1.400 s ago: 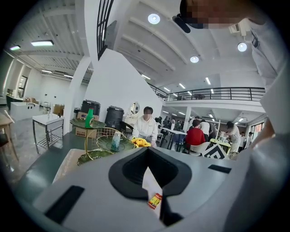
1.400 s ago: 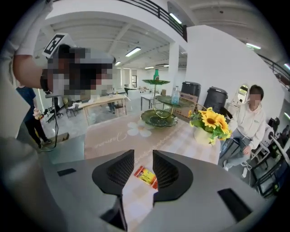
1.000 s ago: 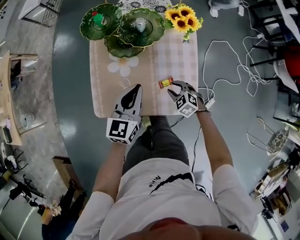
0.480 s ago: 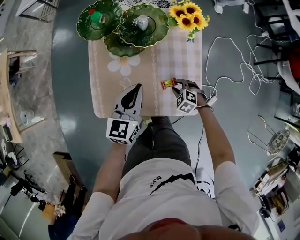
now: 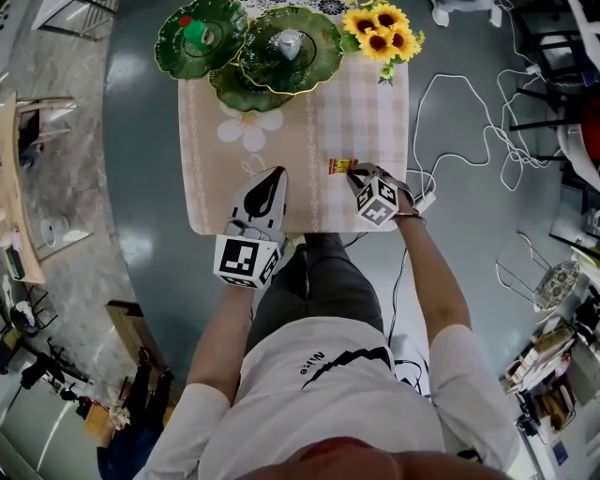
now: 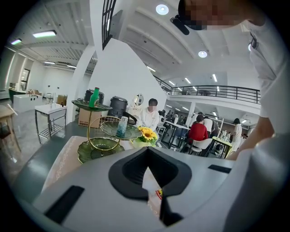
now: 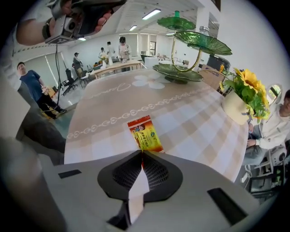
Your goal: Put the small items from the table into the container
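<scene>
Right gripper point(image 5: 354, 172): jaws wide a second ago, now closing; tips meeting on the near edge of the red-and-yellow foil snack packet point(image 7: 145, 132), nipped only by its hem.
Drop: lower than a second ago, tilted steeply down onto the beige checked tablecloth-covered table point(image 5: 281, 159).
Packet position: flat on the cloth at about 4 o'clock of the table centre in the head view, well apart from the green leaf-shaped tiered dish stand point(image 5: 246, 58) at 12 o'clock.
Meaning for the task: pick-up probably just secured; lift and carry toward 12 o'clock not yet done. Thin edge grip, so slipping seems possible.
Left gripper point(image 5: 269, 178): at 7 o'clock, unmoved, jaws together, nothing between them, hovering near the table's near edge.
Hard to make out: print on the packet too small to read; depth of the bite hidden behind the right gripper's own tips.
Cut off: small pieces already on the upper dishes visible, kind unclear; yellow sunflower bunch point(image 5: 382, 28) at 1 o'clock partly out of frame.
</scene>
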`<action>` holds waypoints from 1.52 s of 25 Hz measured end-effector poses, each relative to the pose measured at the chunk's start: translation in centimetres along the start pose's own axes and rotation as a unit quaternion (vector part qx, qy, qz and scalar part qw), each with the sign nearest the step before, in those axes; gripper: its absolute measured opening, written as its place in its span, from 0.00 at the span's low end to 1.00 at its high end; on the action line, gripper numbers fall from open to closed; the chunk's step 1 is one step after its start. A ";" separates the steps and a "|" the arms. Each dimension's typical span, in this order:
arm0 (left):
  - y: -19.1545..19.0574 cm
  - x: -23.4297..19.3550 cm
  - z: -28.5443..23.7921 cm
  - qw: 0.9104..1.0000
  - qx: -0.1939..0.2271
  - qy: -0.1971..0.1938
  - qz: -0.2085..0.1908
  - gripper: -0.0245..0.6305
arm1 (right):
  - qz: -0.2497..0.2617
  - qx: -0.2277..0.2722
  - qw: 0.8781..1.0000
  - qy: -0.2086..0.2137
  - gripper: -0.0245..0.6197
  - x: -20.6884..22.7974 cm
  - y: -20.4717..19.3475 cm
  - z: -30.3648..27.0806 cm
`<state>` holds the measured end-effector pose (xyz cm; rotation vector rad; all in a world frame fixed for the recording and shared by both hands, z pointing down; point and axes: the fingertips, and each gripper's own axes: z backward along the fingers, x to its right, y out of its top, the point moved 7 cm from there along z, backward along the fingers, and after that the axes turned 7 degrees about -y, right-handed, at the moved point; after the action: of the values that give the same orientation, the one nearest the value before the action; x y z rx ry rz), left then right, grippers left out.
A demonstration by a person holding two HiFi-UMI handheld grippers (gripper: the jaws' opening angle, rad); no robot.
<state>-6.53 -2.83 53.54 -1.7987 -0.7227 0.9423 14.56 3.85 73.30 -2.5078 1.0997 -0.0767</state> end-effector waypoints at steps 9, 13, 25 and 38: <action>-0.3 0.2 0.5 1.000 0.003 0.003 0.002 0.05 | -0.027 0.023 0.999 -0.033 0.06 0.9 2.2 1.6; -0.1 -0.3 0.9 1.000 0.007 0.010 0.004 0.05 | -0.033 0.054 0.996 -0.055 0.06 1.0 5.0 2.2; 1.8 -4.2 1.8 0.998 0.041 0.046 -0.013 0.05 | -0.009 0.153 0.982 -0.109 0.06 2.3 16.0 3.7; 3.8 -8.1 0.7 0.994 0.073 0.078 -0.024 0.05 | -0.010 0.256 0.959 -0.123 0.06 3.4 25.2 9.2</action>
<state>-11.17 -10.35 52.16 -1.6972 -0.5812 0.7932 1.31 -10.89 54.89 -2.0015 0.8251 -0.0464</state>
